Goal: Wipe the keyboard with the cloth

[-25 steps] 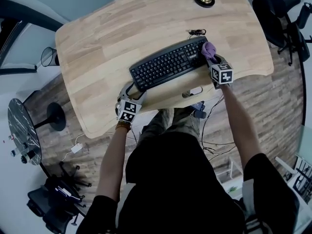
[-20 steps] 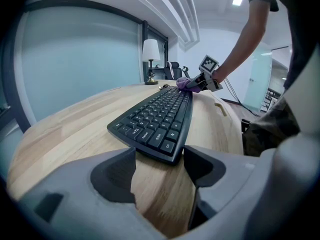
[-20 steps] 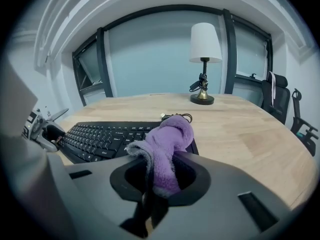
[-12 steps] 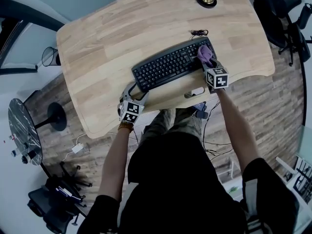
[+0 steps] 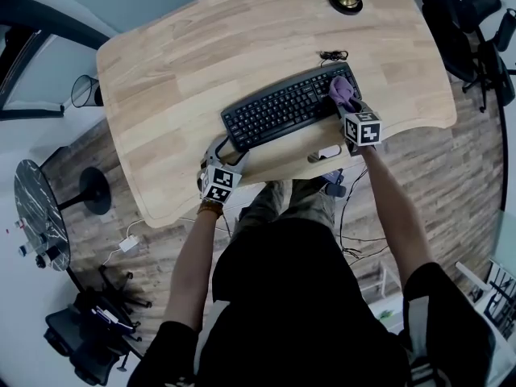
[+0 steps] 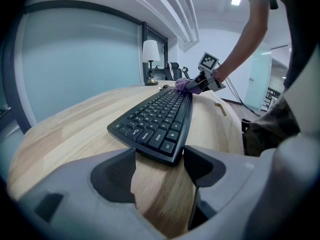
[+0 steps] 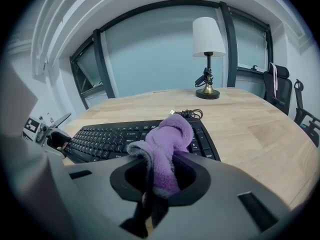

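I have the right gripper (image 5: 347, 106) with its jaws clamped on the purple cloth (image 7: 165, 145); the right gripper view shows the fabric bunched between them and a wad standing out past the tips. That wad sits on the right end of the black keyboard (image 5: 282, 107), over the number pad, which lies at a slant near the front edge of the wooden desk (image 5: 169, 71). My left gripper (image 6: 159, 166) holds nothing: its jaws stand apart with bare wood between them, and the keyboard's left corner lies just ahead of the tips. I cannot tell whether they touch it. In my judgement it is placed there to steady the keyboard. Progress: the cloth is in hand and on the keys, so pickup and approach are done. The keys show no mark of which have been wiped, so I cannot certify coverage. With the cloth at the far right end, I judge that the long run of keys to the left is yet to be covered. A coiled cable (image 5: 331, 55) and a lamp (image 7: 208, 54) stand behind the keyboard, well clear of the wiping path.
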Action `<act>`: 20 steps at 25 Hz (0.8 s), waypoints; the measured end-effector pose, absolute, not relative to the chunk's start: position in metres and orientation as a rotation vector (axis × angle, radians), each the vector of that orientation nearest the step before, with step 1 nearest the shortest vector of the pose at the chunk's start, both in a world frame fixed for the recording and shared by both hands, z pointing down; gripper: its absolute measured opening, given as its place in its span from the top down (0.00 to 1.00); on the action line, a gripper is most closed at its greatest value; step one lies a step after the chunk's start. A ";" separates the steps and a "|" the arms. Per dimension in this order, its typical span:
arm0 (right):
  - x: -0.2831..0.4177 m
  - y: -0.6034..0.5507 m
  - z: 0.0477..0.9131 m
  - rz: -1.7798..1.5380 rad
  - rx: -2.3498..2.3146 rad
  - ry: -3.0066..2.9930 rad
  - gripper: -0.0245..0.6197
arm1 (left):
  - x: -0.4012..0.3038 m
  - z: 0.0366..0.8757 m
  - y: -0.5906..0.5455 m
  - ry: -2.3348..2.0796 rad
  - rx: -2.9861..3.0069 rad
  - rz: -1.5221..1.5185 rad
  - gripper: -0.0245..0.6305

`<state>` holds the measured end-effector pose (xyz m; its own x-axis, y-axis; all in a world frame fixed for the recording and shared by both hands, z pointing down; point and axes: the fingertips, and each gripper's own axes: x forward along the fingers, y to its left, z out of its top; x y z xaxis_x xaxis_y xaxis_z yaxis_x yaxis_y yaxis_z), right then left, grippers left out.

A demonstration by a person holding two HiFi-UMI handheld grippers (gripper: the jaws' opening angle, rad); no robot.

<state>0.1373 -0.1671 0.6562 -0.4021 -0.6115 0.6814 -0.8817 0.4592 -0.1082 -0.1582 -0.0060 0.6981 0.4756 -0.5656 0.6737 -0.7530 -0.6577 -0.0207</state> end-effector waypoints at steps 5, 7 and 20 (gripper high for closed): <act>0.114 -0.154 0.656 0.611 1.145 -2.177 0.87 | -0.159 0.699 -0.005 -1.121 2.441 0.964 0.48; 0.102 -0.149 0.658 0.607 1.148 -2.189 0.87 | -0.159 0.698 -0.005 -1.118 2.440 0.966 0.48; 0.062 -0.127 0.659 0.682 1.076 -2.239 0.87 | -0.159 0.700 -0.005 -1.129 2.440 0.956 0.48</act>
<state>0.0618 -0.1274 0.6588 -0.5224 -0.5278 0.6698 -0.8115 0.5489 -0.2004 -0.1589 -0.0054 0.6999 0.4735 -0.5675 0.6736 -0.7581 -0.6519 -0.0163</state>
